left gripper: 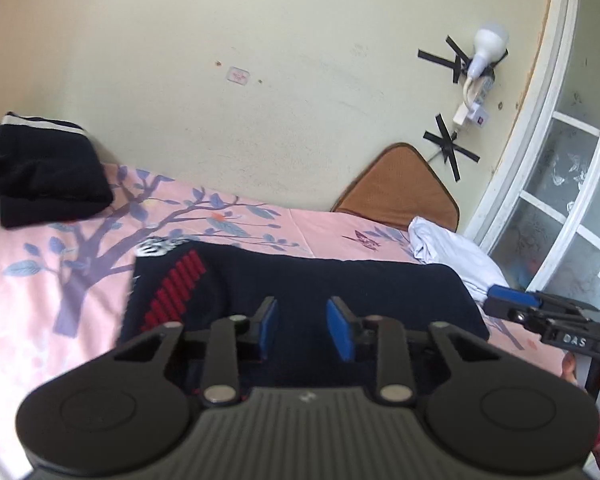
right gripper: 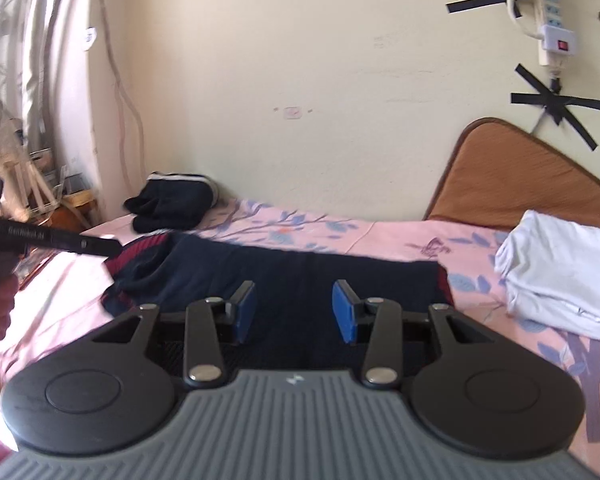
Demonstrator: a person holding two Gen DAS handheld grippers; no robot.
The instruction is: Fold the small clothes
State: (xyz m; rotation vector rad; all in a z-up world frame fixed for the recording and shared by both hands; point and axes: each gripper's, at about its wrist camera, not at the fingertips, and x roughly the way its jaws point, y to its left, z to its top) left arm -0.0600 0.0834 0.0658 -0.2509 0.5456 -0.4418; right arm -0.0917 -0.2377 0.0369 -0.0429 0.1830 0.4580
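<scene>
While both claws hovered low over the bed, my left gripper [left gripper: 302, 330] and right gripper [right gripper: 294, 308] stood released, pads apart w/ nothing between. Navy garment [left gripper: 320, 284] lay flat at frame centre on the pink sheet [left gripper: 40, 300]; folded dark pile [left gripper: 44, 172] upper left, white cloth [right gripper: 560, 276] at right.
</scene>
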